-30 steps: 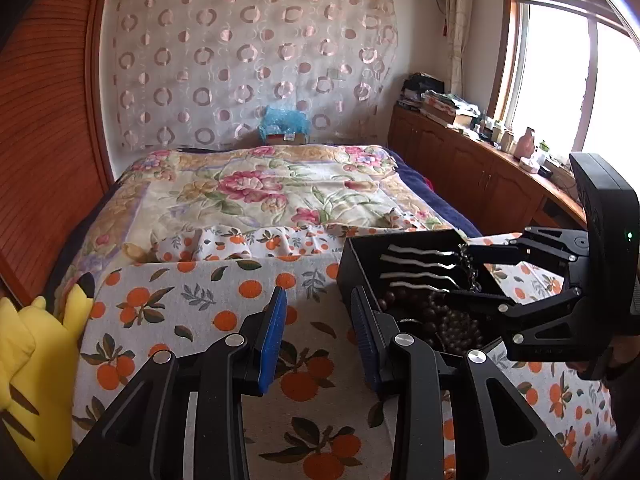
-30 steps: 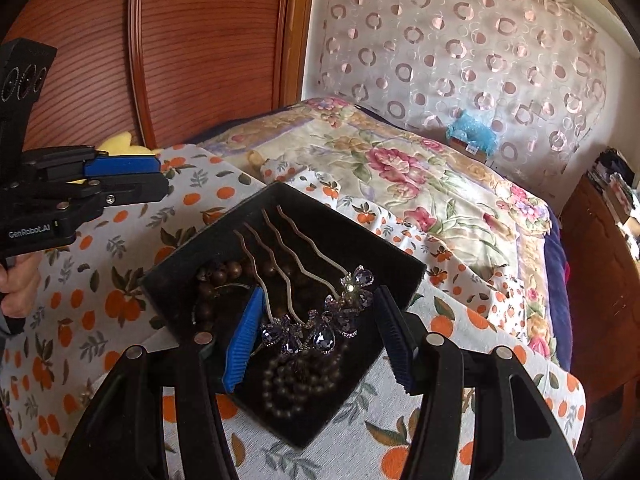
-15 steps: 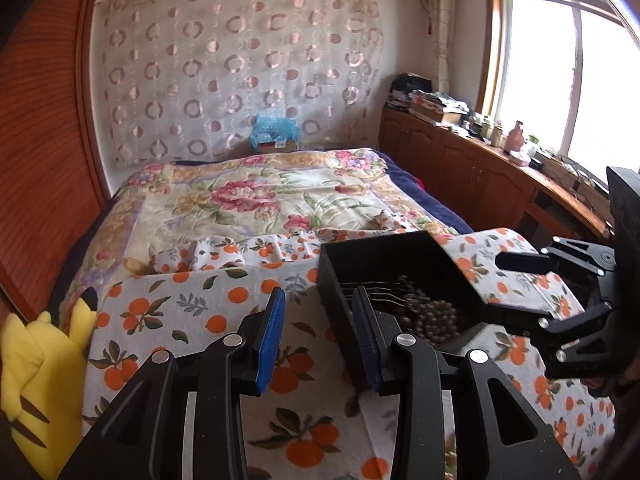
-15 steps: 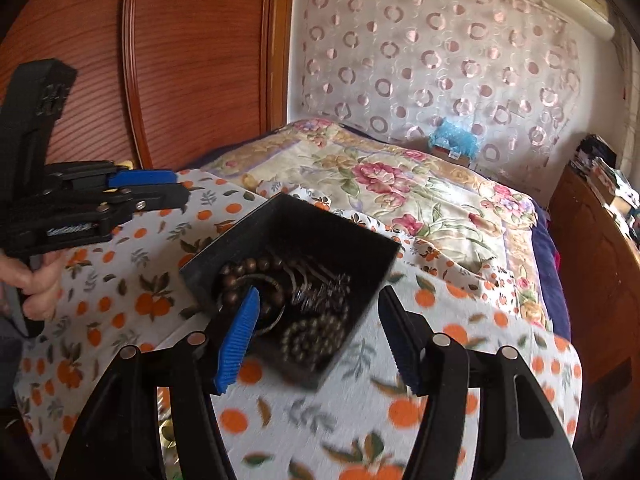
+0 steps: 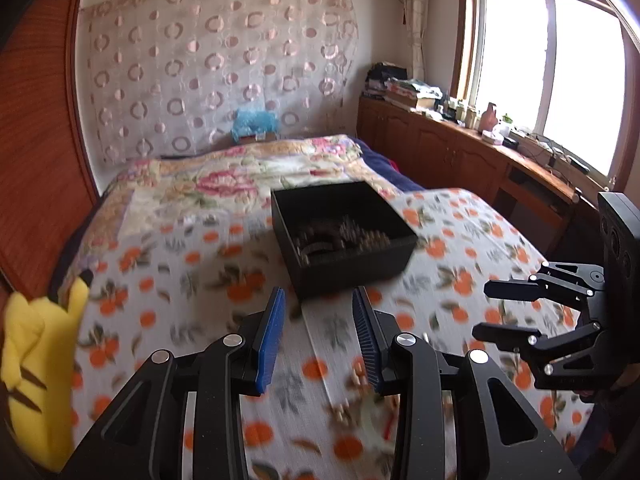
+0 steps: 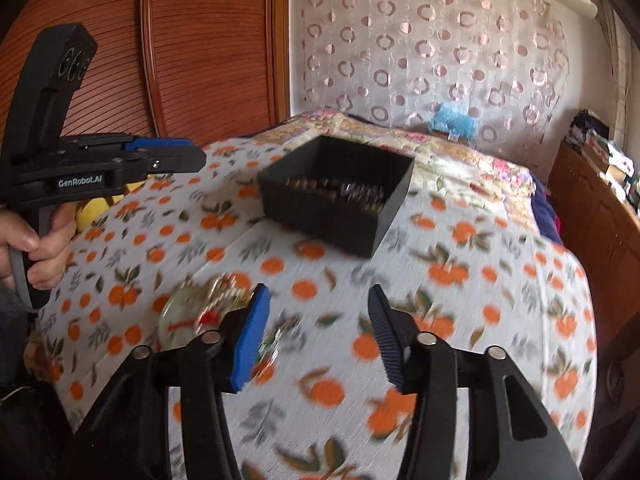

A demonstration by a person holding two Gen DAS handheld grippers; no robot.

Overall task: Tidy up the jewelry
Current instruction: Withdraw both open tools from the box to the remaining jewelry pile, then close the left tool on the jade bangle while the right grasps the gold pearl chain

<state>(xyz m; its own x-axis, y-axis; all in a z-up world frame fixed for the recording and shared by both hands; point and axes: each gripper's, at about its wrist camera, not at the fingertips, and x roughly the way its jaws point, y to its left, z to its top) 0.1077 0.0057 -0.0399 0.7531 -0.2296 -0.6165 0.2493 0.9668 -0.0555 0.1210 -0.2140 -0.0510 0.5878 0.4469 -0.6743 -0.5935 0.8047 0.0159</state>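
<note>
**Both grippers empty above orange-print cloth**

Left gripper [image 5: 318, 328] open, nothing between its pads; right gripper [image 6: 318, 334] open, jaws just been closing, nothing between them; black jewelry box [image 6: 336, 194] holding beads sits on the cloth [image 6: 460, 280] toward the far edge; small blurred pieces [image 6: 208, 304] lie near the near edge.

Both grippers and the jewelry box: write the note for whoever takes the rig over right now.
Left gripper: fingers apart, nothing between them.
Right gripper: its jaws have just been closing, yet the fingers stand apart with nothing between them.
Black box sits on the orange-print cloth ahead of both grippers, with beads and hairpins inside, blurred.
Loose pieces lie on the cloth near the right gripper's left finger, too blurred to name.
Done: some jewelry is boxed.
Left: the loose pieces appear not yet put away.
</note>
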